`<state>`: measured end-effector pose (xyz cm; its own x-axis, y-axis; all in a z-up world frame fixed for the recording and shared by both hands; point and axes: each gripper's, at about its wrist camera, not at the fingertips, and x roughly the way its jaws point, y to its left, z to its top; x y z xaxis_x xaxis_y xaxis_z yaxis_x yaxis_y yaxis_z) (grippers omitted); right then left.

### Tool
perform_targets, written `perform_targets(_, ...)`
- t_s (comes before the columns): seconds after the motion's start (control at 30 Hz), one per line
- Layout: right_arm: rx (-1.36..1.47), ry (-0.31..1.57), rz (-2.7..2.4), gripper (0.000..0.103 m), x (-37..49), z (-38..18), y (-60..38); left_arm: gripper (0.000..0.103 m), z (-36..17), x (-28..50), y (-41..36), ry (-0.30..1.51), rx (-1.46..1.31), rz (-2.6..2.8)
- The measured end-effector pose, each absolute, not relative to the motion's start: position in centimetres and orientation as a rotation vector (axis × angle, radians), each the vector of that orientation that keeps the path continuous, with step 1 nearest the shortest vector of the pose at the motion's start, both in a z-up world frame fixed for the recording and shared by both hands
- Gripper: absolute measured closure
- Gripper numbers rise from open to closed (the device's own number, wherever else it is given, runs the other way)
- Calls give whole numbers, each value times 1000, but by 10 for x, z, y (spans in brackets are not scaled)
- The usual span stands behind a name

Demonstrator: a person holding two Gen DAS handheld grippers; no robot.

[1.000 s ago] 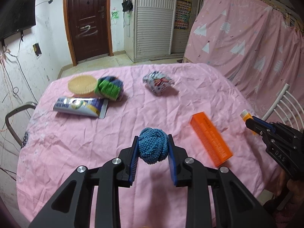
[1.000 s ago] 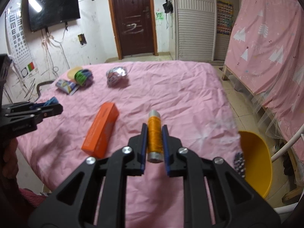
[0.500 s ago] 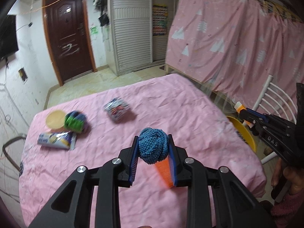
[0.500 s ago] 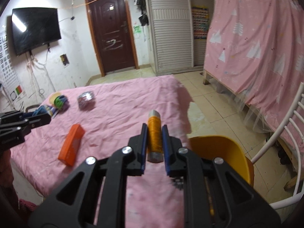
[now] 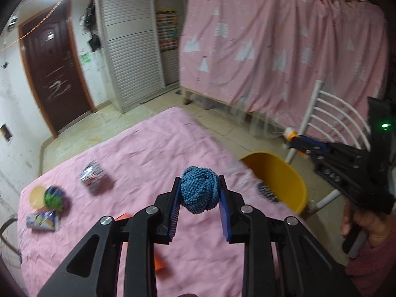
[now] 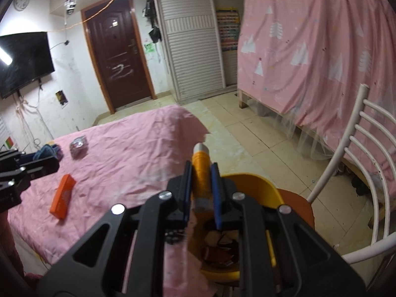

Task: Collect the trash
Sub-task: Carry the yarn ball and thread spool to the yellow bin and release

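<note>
— While both grippers keep their loads, what has changed in the last second?

— Both views have swung away from the middle of the table (image 5: 138, 148) toward its edge. A second ago the yellow bin (image 6: 262, 188) was only a sliver at the right; now the right gripper (image 6: 201, 173) hangs directly over it, with scraps visible inside. The orange box (image 6: 62, 197) that lay just ahead of the left gripper (image 5: 199, 193) is now mostly hidden under it.

— How do the jaws stand?

— The left ones are fairly wide, pressed against a blue knitted ball (image 5: 200, 189). The right ones are narrow, clamped on an orange thread spool (image 6: 201, 170) that stands upright between them.

— Where is the rest of the trash?

— On the pink tablecloth: a crumpled wrapper (image 5: 92, 177), a green and blue ball (image 5: 53, 196) touching a pale round lid (image 5: 36, 195), and a flat packet (image 5: 42, 220) near them, all blurred.

— And the room?

— A dark brown door (image 6: 118, 59), a white slatted cabinet (image 6: 193, 49), a pink curtain (image 6: 321, 49) with white trees, a wall television (image 6: 23, 61), a tiled floor (image 6: 259, 136), and a white chair (image 6: 358, 163) beside the bin.
</note>
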<state>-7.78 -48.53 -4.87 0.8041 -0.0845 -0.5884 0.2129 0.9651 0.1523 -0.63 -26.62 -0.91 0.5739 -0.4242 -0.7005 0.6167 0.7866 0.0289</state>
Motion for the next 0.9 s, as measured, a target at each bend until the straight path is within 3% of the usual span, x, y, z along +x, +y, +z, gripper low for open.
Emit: perform_targets(0.9,398,662,-180,88,-69,-88,-560,83,-36,12,-405,872,302,-812)
